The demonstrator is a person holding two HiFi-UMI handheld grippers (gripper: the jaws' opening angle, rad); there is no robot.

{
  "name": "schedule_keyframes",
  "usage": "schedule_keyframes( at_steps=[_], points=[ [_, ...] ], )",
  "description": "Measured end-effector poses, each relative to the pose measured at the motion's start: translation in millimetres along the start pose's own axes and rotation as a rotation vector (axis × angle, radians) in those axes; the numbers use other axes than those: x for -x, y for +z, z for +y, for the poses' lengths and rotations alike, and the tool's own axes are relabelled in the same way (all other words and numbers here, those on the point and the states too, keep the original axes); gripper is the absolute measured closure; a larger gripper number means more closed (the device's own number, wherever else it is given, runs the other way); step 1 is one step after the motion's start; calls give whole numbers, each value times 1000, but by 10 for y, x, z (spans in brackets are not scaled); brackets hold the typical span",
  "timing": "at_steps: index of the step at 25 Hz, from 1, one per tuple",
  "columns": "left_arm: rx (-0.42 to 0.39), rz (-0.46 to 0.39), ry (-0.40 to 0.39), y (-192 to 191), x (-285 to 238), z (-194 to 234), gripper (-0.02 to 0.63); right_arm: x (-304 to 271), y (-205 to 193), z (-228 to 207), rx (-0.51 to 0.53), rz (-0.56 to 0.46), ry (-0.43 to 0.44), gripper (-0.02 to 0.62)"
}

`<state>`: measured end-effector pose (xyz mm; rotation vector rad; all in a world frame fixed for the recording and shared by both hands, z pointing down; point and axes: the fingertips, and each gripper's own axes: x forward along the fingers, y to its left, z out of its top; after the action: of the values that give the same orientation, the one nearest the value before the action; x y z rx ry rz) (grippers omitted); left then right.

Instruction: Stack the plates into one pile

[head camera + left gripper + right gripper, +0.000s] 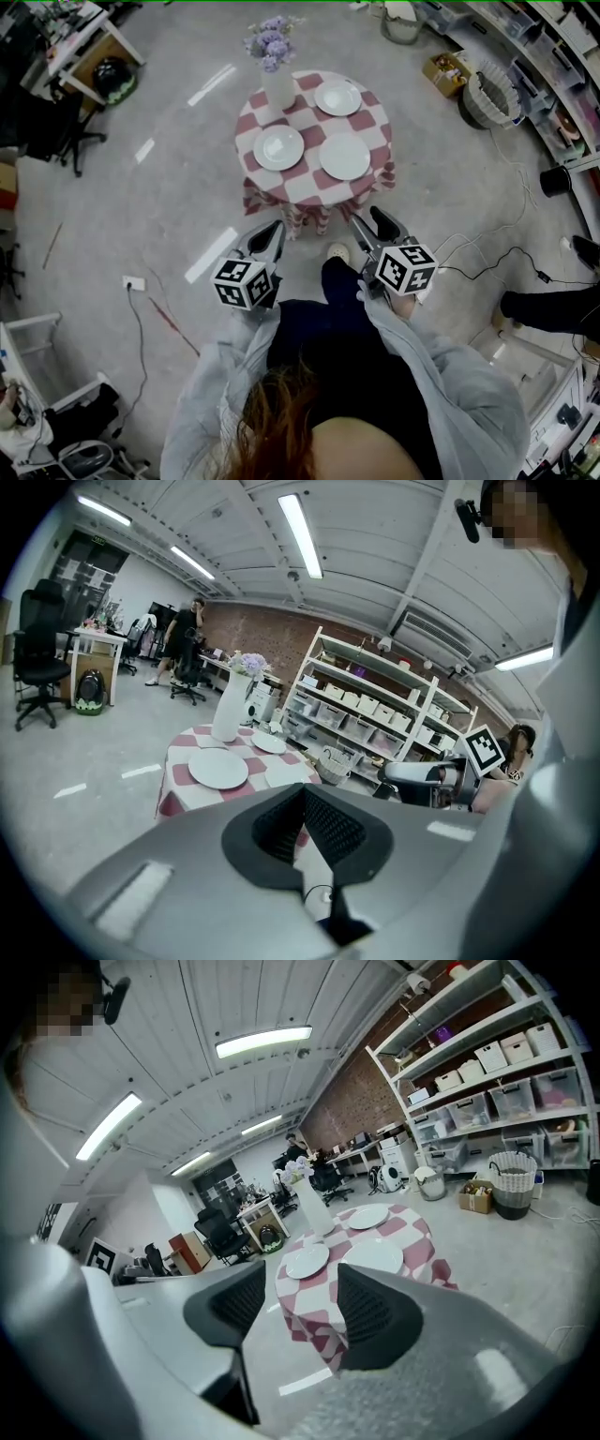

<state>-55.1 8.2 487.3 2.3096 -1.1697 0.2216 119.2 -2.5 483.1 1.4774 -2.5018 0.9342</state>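
Both hands hang over the floor, short of the round tabletop, which lies at 12 o'clock from them and well apart. No plate is within reach yet.

On the left, the left gripper has its fingers pressed together at the tips, with nothing between them. Almost straight ahead of it, at 12 o'clock, the left plate lies flat on the checked cloth at the tabletop's 8 o'clock side. A tall white vase of purple flowers stands at 11 o'clock on the tabletop, just beyond that plate.

Further right, the far plate lies at 1 o'clock on the tabletop and the near plate at 4 o'clock. All three plates lie apart from one another, none stacked.

On the right, the right gripper holds its fingers partway apart and empty. The near plate lies at about 11 o'clock from it and is its closest plate.

The stacking looks not yet begun. The plates are round, so there is no long axis to line up with, and what counts is the rim facing 6 o'clock. The left hand is better placed for the left plate and the right hand for the near plate. The left fingers would need to open first, and the vase is the thing to steer clear of
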Motion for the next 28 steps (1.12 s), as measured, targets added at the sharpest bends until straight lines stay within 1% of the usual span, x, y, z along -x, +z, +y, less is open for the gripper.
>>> schedule_keyframes(
  at_steps=[7,10,13,18,22,25,28],
  points=[
    [-14,-32,19,293,-549,24,591,-288,381,-467,8,-13,21,359],
    [-24,-34,18,358,-724,-14,591,-395,488,-635,-1,-10,30,359],
    [-25,-27,36,373,-811,3,591,-484,543,-740,-18,2,39,359],
    [26,-17,81,276,-787,98,591,-600,506,-830,-31,40,50,359],
    [46,0,109,191,-731,162,591,-656,421,-853,-58,63,57,359],
    [55,18,112,148,-713,190,591,-698,338,-890,-102,75,48,359],
    [56,70,100,56,-736,226,591,-748,197,-929,-177,90,37,359]
  ],
)
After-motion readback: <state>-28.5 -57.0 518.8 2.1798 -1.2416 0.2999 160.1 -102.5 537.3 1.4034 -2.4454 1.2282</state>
